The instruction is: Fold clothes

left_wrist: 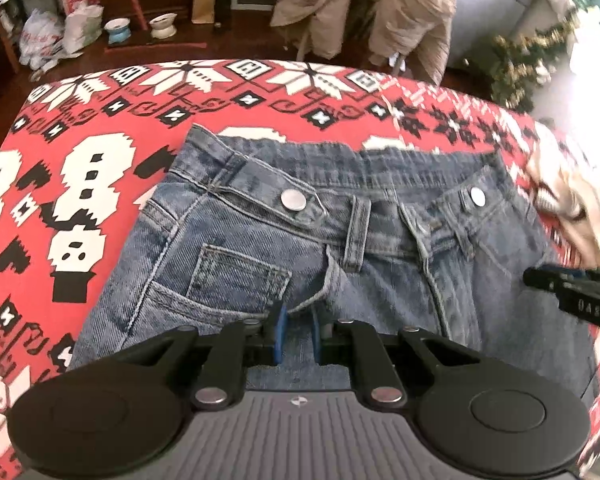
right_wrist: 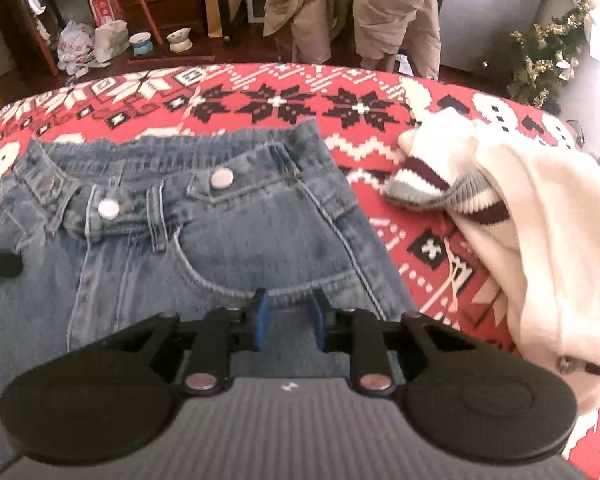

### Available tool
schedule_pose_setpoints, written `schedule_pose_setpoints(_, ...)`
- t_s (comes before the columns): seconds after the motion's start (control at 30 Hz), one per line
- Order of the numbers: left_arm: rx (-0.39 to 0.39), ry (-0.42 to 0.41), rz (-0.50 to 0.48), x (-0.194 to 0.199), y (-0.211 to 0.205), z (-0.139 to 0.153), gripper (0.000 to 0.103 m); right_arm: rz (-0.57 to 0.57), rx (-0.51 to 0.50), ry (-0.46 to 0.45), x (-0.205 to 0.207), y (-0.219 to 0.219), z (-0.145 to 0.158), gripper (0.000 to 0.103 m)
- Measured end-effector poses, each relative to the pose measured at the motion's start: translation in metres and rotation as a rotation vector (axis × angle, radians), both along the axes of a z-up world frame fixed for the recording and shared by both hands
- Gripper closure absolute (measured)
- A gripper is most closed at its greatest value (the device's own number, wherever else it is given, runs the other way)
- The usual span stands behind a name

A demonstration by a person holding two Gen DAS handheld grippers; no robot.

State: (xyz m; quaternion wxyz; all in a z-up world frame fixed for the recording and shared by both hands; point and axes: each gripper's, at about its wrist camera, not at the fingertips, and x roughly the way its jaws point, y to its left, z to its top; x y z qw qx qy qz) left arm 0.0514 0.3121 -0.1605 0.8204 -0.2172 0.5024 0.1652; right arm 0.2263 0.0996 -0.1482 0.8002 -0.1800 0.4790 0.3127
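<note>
jeans (left_wrist: 340,248) of faded blue denim lie spread flat on a red blanket (left_wrist: 100,128) printed with white snowmen and black snowflakes, waistband toward the far edge, two metal snaps showing. the left gripper (left_wrist: 298,332) points down at the front of them, just below the small coin pocket; its blue pads stand close together with a fold of denim pinched between them. the right gripper (right_wrist: 290,322) sits at the curved pocket opening on the other side, its blue pads narrowly apart over the cloth; whether they actually press on the denim cannot be told. just beside the jeans lies a cream sweater (right_wrist: 540,240) with dark striped cuffs.
</note>
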Motion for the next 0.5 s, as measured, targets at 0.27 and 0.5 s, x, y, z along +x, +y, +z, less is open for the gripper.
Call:
schedule_pose_setpoints(0.27,0.004,-0.02,0.024,0.01,0.006,0.002,0.09,0.037,0.068,0.028,-0.033,0.002,0.02,0.077)
schedule_pose_setpoints(0.5,-0.02,-0.053,0.044,-0.022,0.005,0.026,0.09,0.07,0.054,0.059,-0.068,-0.011,0.03,0.077)
